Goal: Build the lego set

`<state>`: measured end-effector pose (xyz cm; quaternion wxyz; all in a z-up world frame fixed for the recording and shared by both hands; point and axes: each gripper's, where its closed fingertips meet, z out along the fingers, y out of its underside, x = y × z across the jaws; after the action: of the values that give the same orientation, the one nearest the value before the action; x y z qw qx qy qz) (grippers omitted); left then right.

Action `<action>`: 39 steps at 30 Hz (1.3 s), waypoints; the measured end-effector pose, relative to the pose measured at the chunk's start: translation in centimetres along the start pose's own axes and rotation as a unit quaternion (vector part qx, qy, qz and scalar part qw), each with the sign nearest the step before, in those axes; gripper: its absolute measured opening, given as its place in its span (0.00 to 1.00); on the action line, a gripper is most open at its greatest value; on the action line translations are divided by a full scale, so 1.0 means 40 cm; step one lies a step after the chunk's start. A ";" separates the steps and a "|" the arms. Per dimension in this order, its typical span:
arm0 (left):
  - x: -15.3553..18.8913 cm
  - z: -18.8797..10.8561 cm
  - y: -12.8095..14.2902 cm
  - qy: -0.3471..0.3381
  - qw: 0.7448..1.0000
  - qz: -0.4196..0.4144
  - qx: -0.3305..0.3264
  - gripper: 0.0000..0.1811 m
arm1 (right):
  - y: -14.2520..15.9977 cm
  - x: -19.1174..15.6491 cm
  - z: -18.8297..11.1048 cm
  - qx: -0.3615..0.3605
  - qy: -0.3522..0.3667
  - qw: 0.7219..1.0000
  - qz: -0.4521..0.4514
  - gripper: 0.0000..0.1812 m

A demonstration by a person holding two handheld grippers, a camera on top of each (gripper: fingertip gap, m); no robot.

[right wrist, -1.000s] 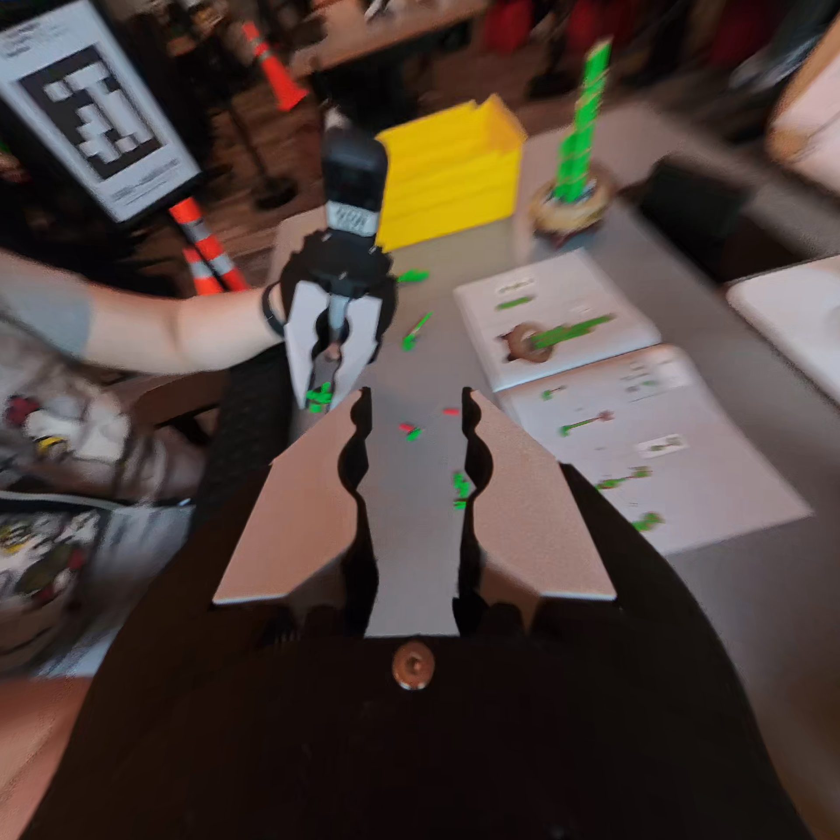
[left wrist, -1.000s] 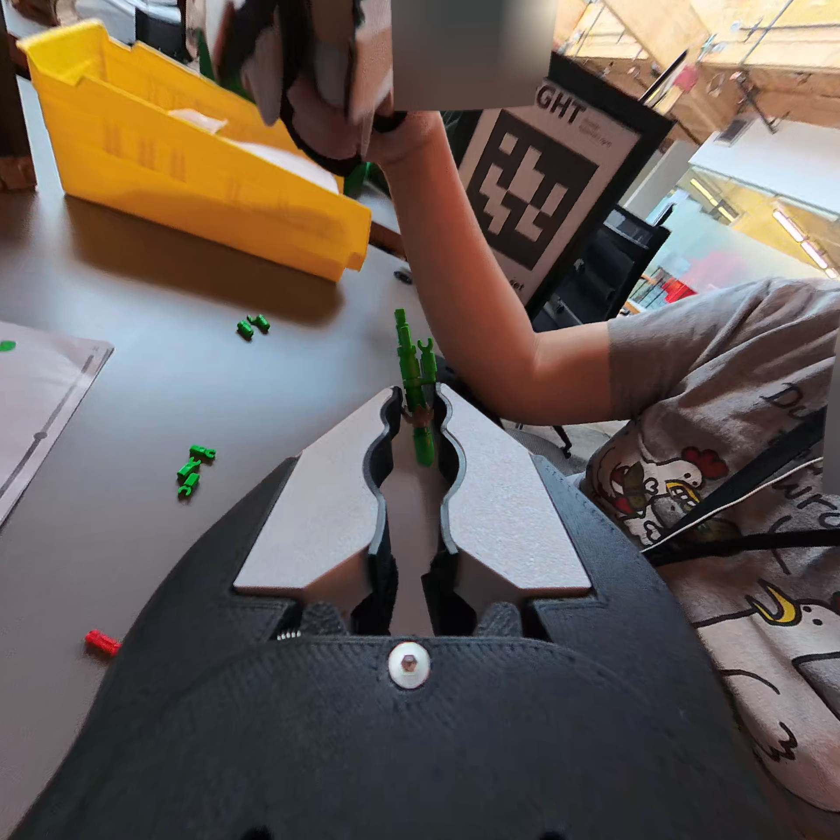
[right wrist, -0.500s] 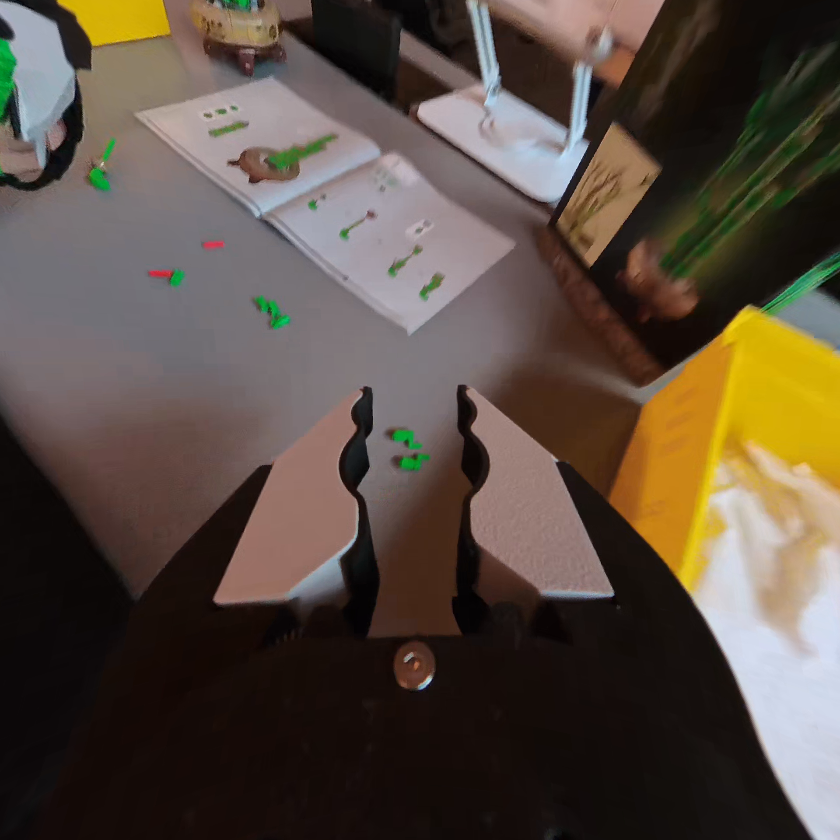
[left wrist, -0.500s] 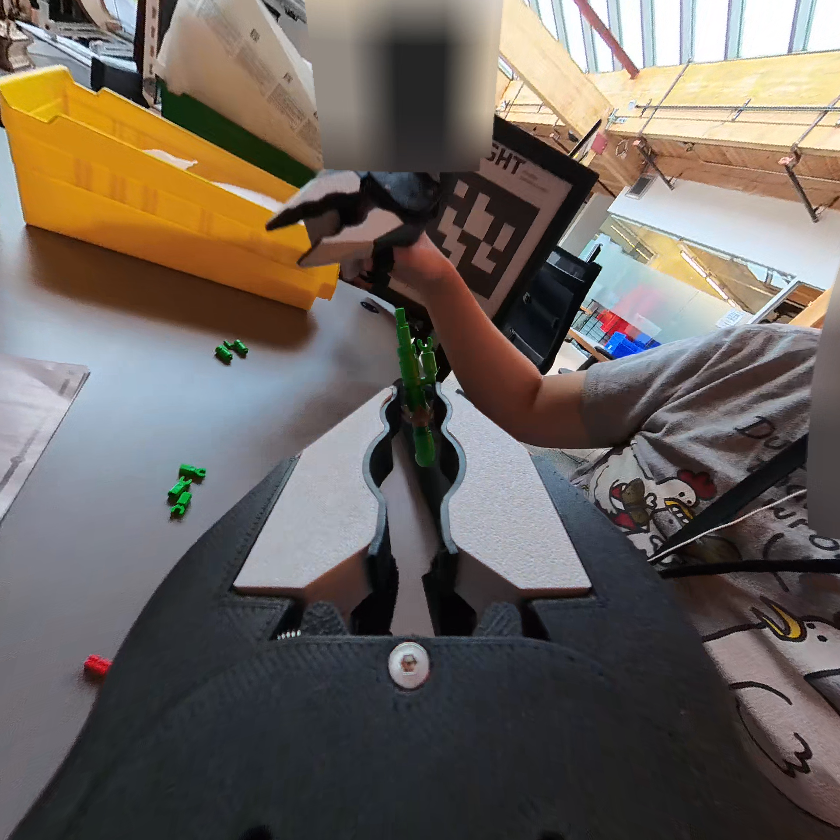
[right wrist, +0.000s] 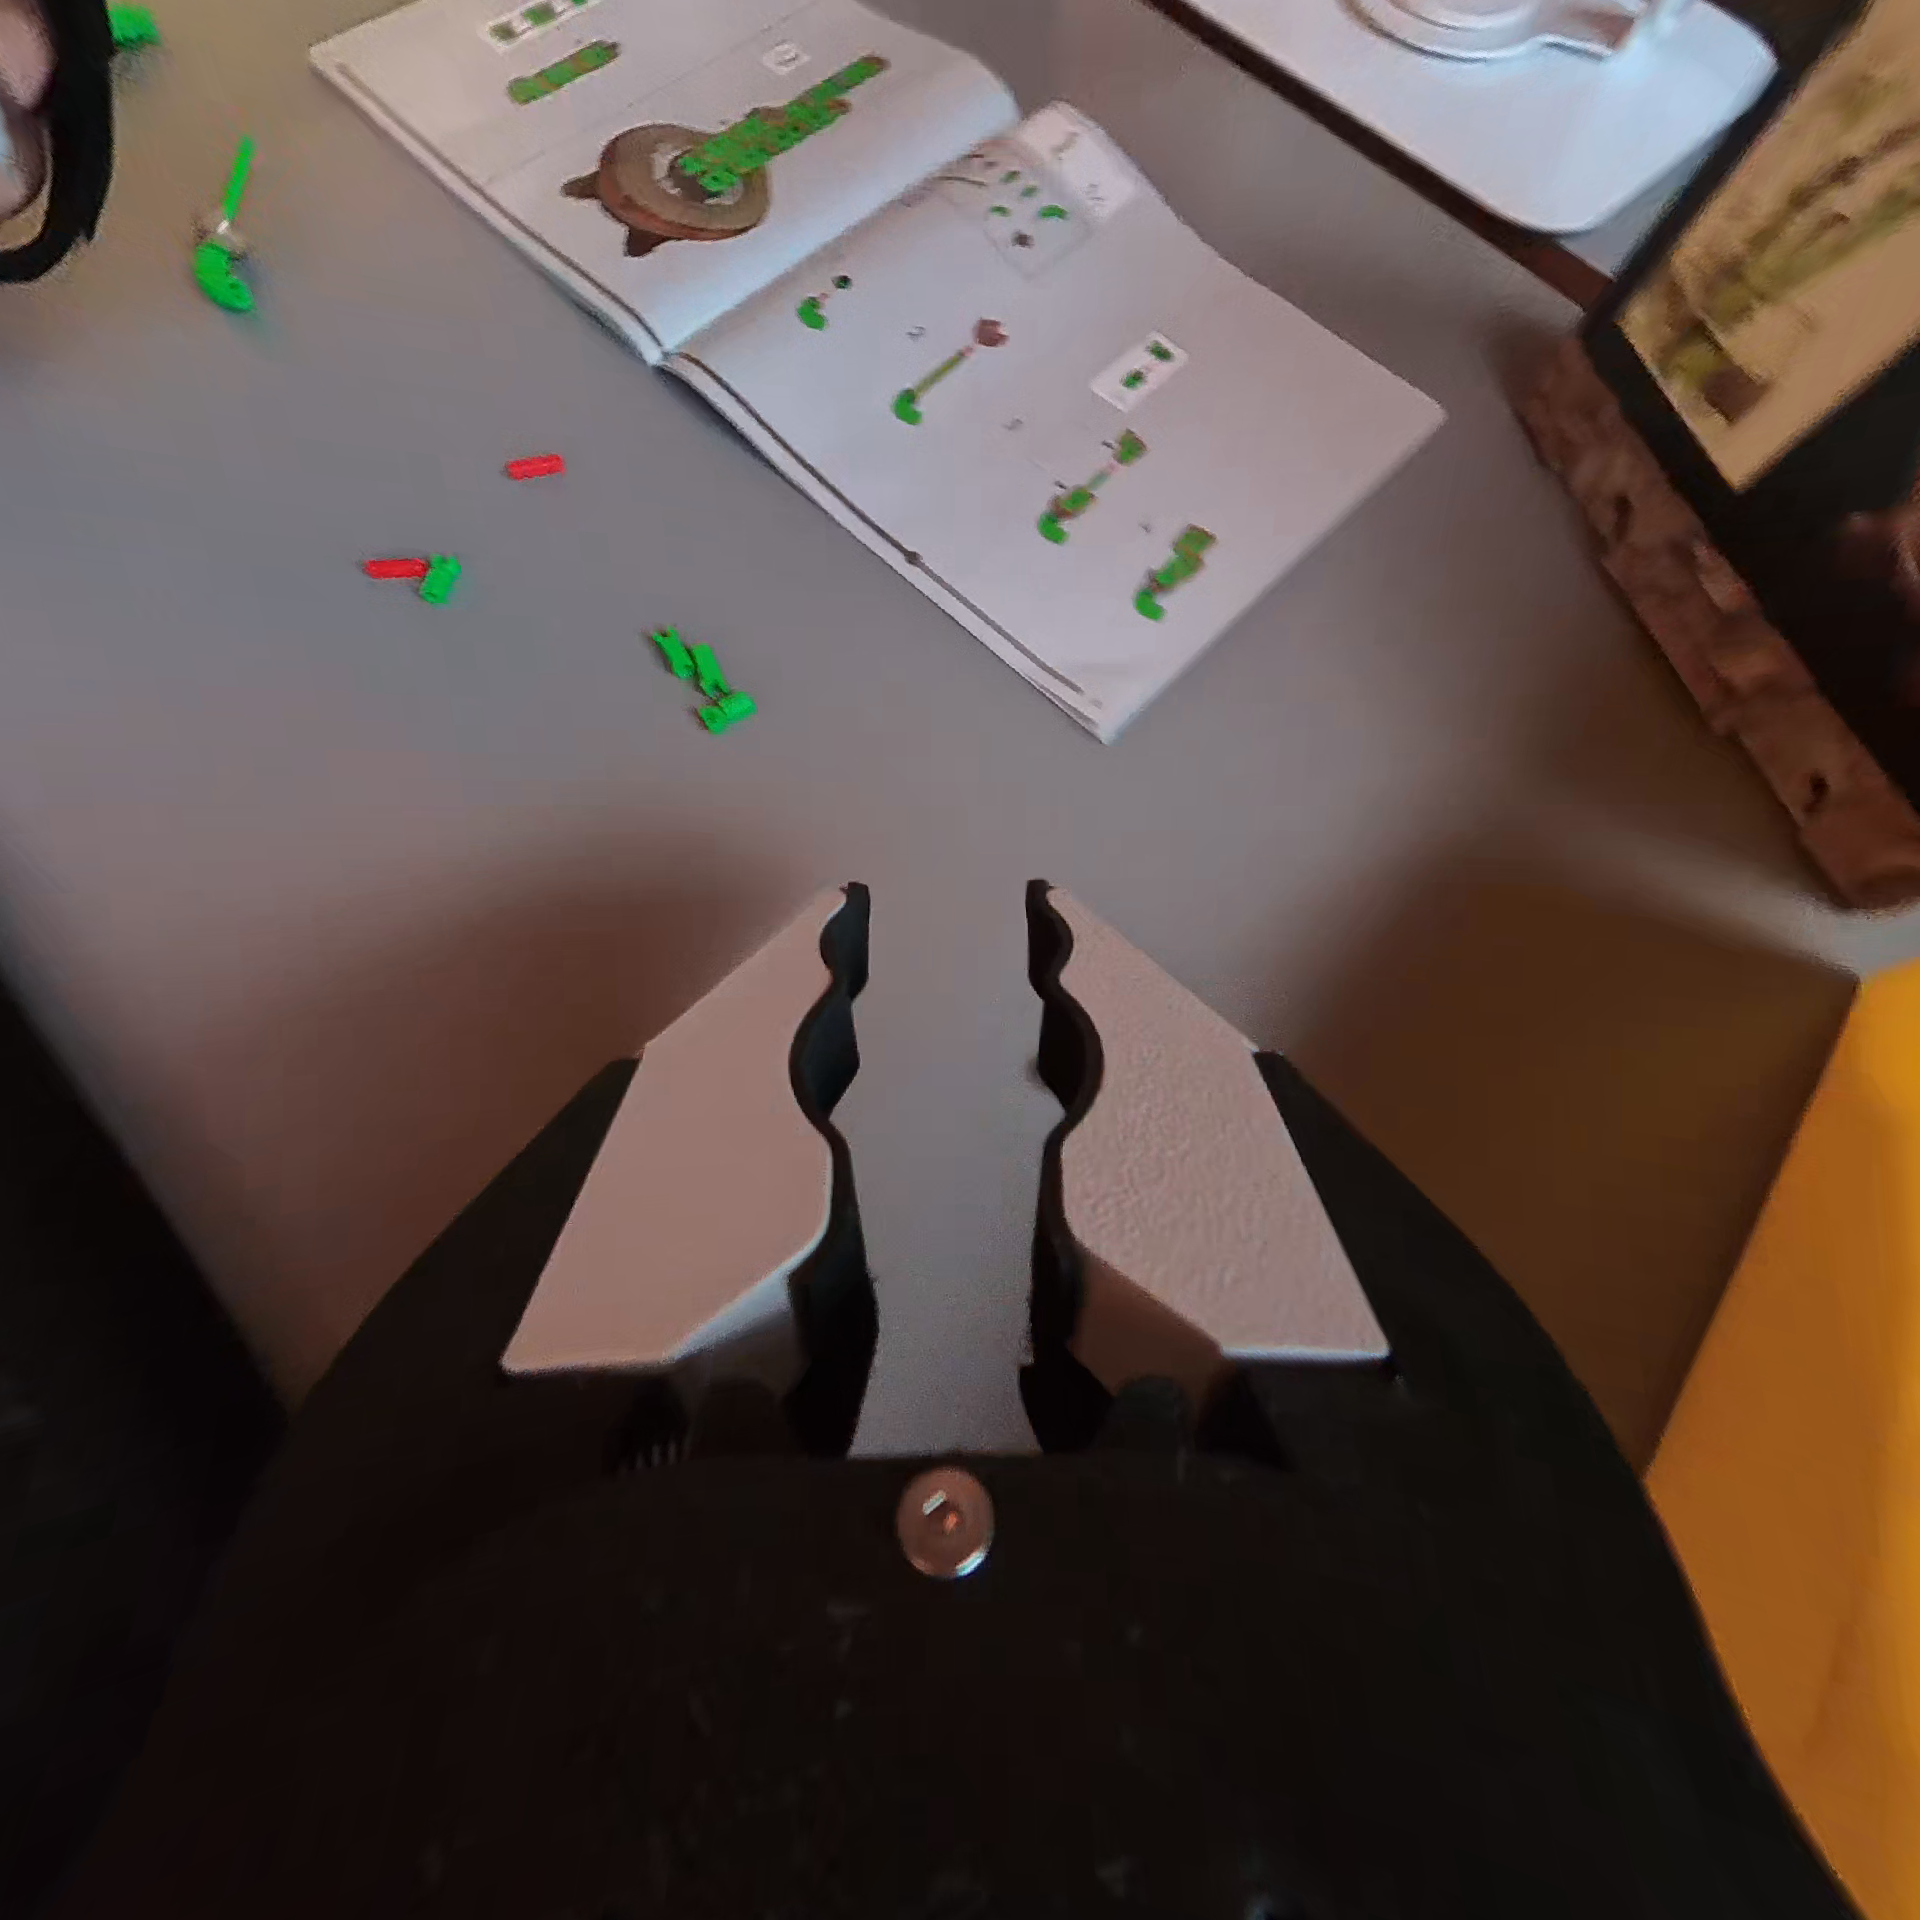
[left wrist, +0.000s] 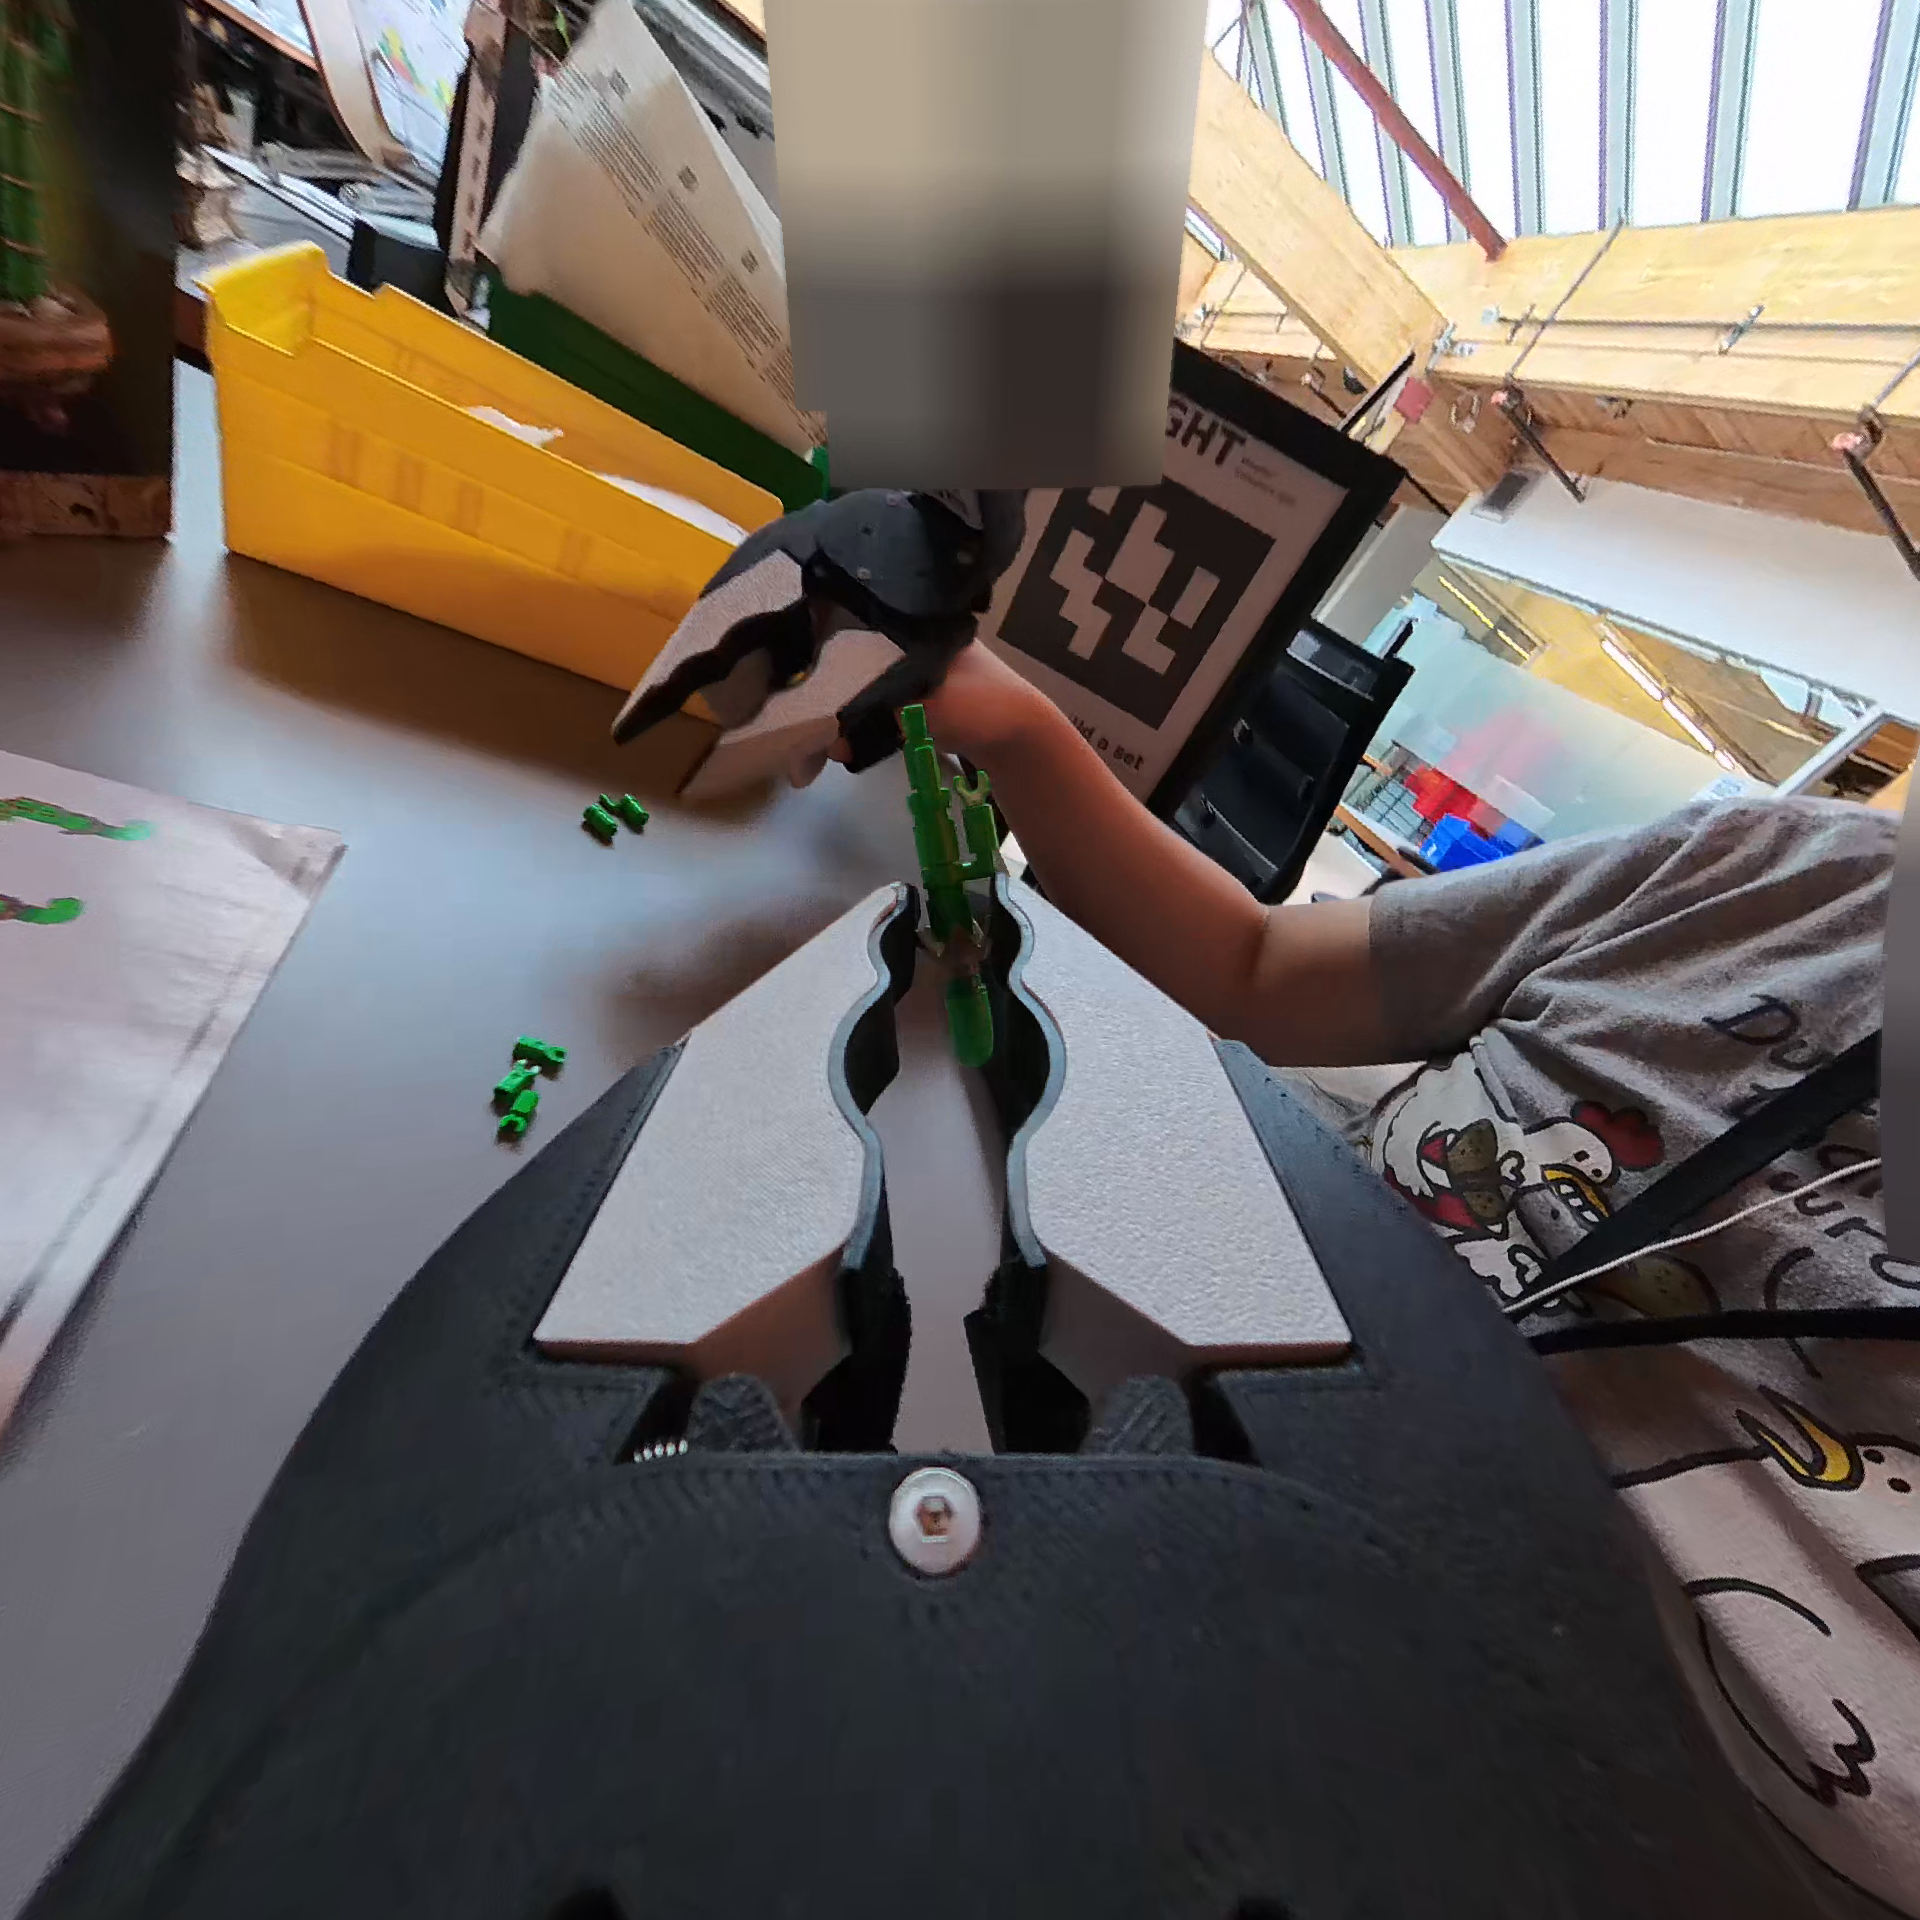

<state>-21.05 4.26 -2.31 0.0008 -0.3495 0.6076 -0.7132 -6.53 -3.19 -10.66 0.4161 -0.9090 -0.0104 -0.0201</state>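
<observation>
My left gripper (left wrist: 951, 896) is shut on a green lego stalk (left wrist: 940, 821), held upright above the dark table (left wrist: 416, 935). My right gripper (right wrist: 943, 894) is open and empty, pointing down at bare table (right wrist: 935, 810). In the left wrist view it (left wrist: 691, 743) hangs low beside a pair of loose green pieces (left wrist: 615, 814), which do not show in its own view. More green pieces (left wrist: 525, 1081) lie left of my left gripper and also show in the right wrist view (right wrist: 701, 675). Red pins (right wrist: 535, 467) and a green stem piece (right wrist: 223, 239) lie farther off.
A yellow bin (left wrist: 436, 488) stands at the back of the table and fills the right edge of the right wrist view (right wrist: 1818, 1403). An open instruction booklet (right wrist: 883, 312) lies ahead. A picture box (right wrist: 1766, 312) and a white stand (right wrist: 1507, 104) are beyond. A person's arm (left wrist: 1122, 904) is close by. Tip to tip, the grippers are about 20 cm apart.
My right gripper has swung away from the left gripper toward the yellow bin and come down close to the table, still open. My left gripper keeps holding the stalk.
</observation>
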 end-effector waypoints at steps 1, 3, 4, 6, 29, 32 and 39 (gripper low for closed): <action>-0.006 -0.011 -0.007 -0.004 1.000 -0.001 0.006 0.06 | -0.020 -0.022 0.018 -0.008 -0.008 1.000 -0.015 0.17; -0.018 -0.031 -0.015 -0.015 1.000 -0.002 0.017 0.06 | -0.058 -0.071 0.058 -0.008 -0.032 0.999 -0.041 0.16; -0.022 -0.039 -0.018 -0.018 1.000 -0.003 0.022 0.06 | -0.071 -0.095 0.080 -0.007 -0.048 0.998 -0.049 0.16; -0.024 -0.050 -0.024 -0.018 0.999 -0.006 0.030 0.06 | -0.080 -0.135 0.126 -0.016 -0.079 0.994 -0.068 0.14; -0.015 -0.045 -0.023 -0.022 1.000 0.006 0.015 0.07 | -0.008 -0.148 0.218 -0.092 0.046 0.992 0.071 0.03; -0.015 -0.041 -0.015 -0.024 1.000 0.006 0.005 0.07 | 0.000 -0.141 0.208 -0.089 0.030 0.994 0.062 0.03; -0.014 -0.028 0.041 -0.019 0.998 0.005 -0.066 0.07 | -0.023 -0.124 0.157 -0.033 0.031 0.997 -0.058 0.03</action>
<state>-21.89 5.04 -4.02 -0.0067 -0.3592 0.6553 -0.6645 -11.32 2.17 -14.28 0.3840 -0.9192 -0.0492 -0.0726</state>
